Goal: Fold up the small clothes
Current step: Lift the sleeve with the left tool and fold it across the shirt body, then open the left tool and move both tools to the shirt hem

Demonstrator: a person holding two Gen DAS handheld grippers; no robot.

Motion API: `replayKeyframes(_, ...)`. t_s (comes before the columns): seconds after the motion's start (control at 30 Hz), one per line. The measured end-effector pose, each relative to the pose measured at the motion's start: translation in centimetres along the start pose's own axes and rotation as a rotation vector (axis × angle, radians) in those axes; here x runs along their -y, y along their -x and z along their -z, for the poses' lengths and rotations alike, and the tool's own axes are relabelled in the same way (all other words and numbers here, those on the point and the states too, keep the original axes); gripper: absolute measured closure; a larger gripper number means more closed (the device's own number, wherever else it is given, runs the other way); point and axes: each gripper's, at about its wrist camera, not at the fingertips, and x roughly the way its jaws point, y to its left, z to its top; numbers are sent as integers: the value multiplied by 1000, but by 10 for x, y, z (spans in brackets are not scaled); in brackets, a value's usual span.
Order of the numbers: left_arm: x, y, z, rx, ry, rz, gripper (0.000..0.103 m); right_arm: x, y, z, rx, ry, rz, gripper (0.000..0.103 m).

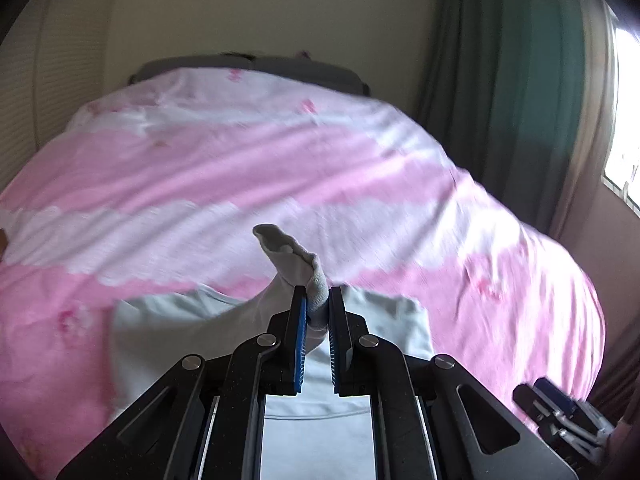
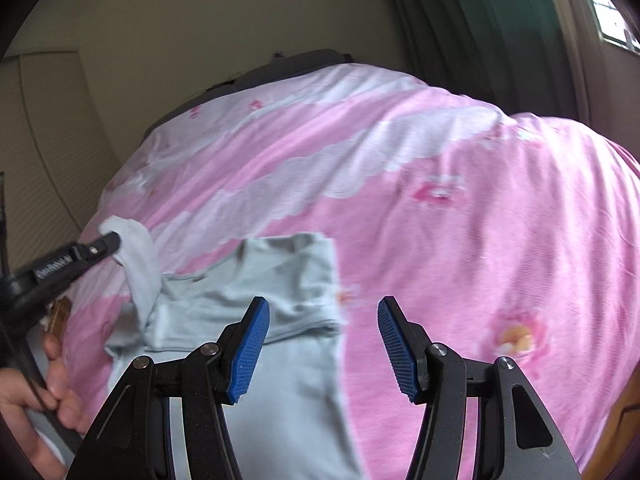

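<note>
A small pale blue-grey garment [image 2: 256,292] lies on the pink and white bed cover [image 2: 460,240]. My left gripper [image 1: 318,308] is shut on the garment's sleeve [image 1: 292,256] and holds it lifted above the rest of the cloth [image 1: 168,320]. In the right wrist view the left gripper [image 2: 114,242] shows at the left edge with the raised sleeve [image 2: 138,252] in it. My right gripper [image 2: 324,344] is open and empty, just above the garment's right side, its jaws wide apart.
The bed cover [image 1: 280,168] fills most of both views. A dark headboard [image 1: 256,64] stands at the far end against a cream wall. A green curtain [image 1: 508,92] and a bright window [image 1: 624,120] are to the right. A person's hand [image 2: 36,392] holds the left gripper.
</note>
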Motion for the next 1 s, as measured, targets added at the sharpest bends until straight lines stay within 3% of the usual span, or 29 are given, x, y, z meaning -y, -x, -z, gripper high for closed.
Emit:
replayKeyframes(0.23, 41, -44, 35, -128, -131, -33, 89, 32, -13, 6, -41, -50, 8, 46)
replayKeyframes(0.4, 41, -40, 45, -128, -131, -50, 50, 32, -19, 8, -59, -42, -6, 46)
replayKeyframes(0.47, 38, -29, 46, -105, -146, -63, 42, 27, -20, 10, -62, -35, -12, 46)
replayKeyframes(0.63, 9, -6, 52, -69, -170, -111, 37, 14, -23, 14, -72, 4, -29, 46)
replayKeyframes(0.87, -77, -5, 70, -132, -6, -212, 37, -15, -34, 21, -102, 53, -55, 46)
replayKeyframes(1.0, -108, -1, 81, -153, 16, -256, 37, -31, -40, 32, -121, 102, -50, 46)
